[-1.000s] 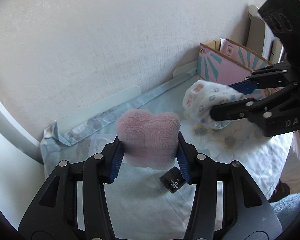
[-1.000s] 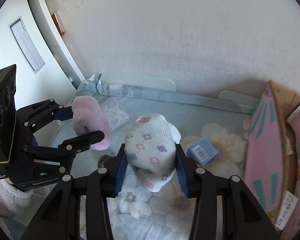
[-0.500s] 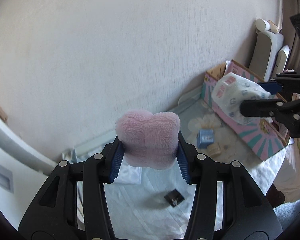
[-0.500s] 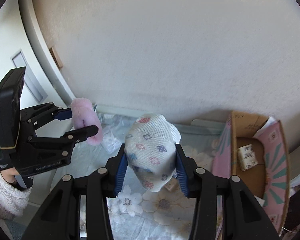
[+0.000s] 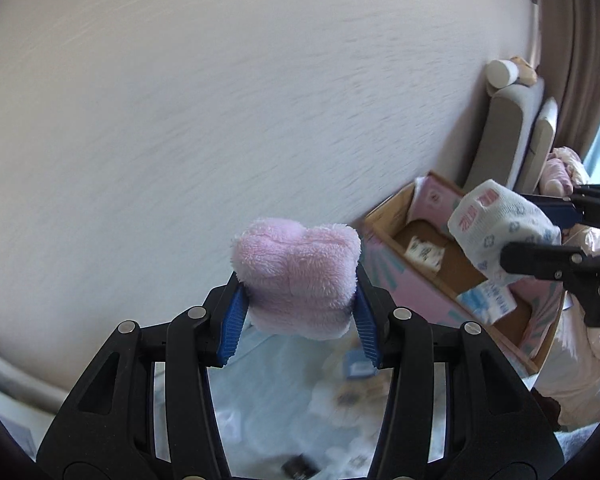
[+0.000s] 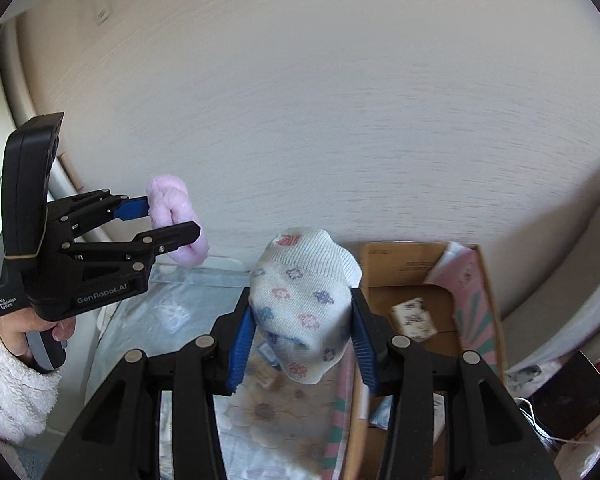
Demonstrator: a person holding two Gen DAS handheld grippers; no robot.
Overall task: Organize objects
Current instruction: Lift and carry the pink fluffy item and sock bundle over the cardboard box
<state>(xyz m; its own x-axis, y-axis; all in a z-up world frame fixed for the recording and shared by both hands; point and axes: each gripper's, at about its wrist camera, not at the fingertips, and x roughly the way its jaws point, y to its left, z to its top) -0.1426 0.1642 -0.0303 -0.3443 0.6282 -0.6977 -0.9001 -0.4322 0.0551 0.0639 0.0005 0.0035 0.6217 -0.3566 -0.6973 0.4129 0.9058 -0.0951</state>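
Left gripper (image 5: 298, 322) is clamped on a fluffy pink sock (image 5: 296, 276), its blue pads pressing both sides, the bundle held up in the air against the pale wall. Right gripper (image 6: 302, 340) squeezes a white flowered sock (image 6: 302, 300), which bulges up between the pads. Just beyond and right of the right gripper sits an open pink cardboard box (image 6: 480, 300) with small packets inside. Below both, a floral-covered surface (image 6: 276, 412).
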